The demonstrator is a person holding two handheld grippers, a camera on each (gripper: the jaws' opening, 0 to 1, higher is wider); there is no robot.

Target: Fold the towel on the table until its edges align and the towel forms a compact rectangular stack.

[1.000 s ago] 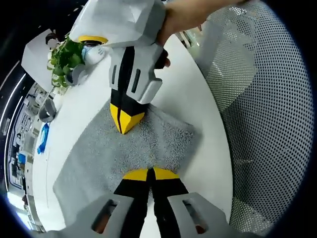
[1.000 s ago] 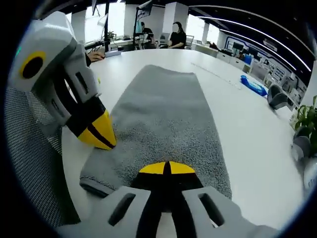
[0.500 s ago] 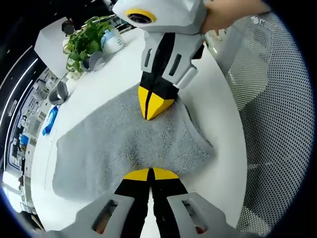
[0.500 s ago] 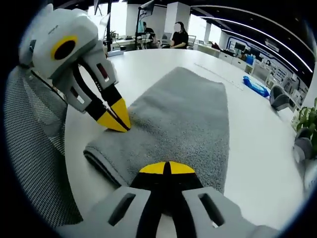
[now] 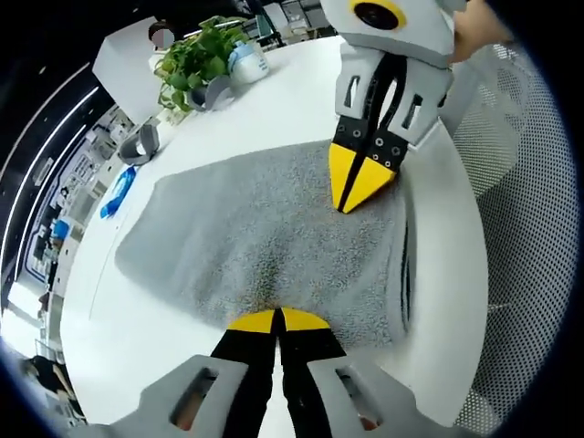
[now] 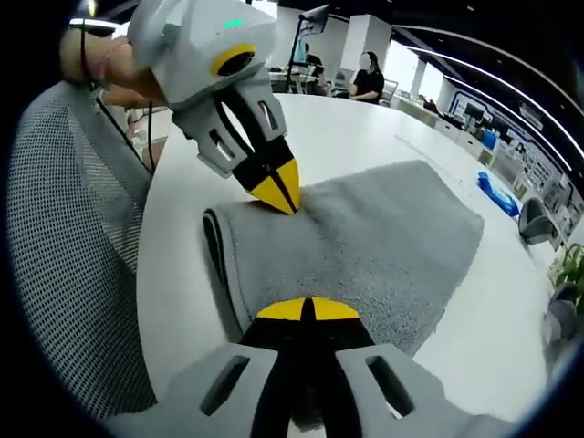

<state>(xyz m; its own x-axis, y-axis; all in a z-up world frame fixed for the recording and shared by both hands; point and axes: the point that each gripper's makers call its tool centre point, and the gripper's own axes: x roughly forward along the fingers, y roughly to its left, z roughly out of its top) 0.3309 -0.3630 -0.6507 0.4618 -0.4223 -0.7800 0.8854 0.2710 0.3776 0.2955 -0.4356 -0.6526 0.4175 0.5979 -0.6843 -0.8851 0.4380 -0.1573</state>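
Two grippers meet on one short end of the grey towel [image 5: 246,237], which lies flat on the white counter [image 5: 274,100] close to its curved edge, beside a mesh chair [image 6: 73,274]. The left gripper [image 5: 278,319] has its yellow tips pressed together at the near hem, and cloth seems to be caught between them, though the contact itself is hard to see. The right gripper [image 5: 351,187] comes in from the far side with its tips also together, touching the same end of the towel near the other corner. In the right gripper view the left gripper [image 6: 278,187] stands on the folded edge. So both grippers sit along one short side, and the long axis of the towel runs away from them toward the plant [image 5: 196,64] and the blue object [image 5: 119,192]. The free end is well apart from both.

The towel looks thick and rough, already doubled: a rounded fold with two layers shows at the end next to the chair. Its edges appear almost even, only a little slanted.
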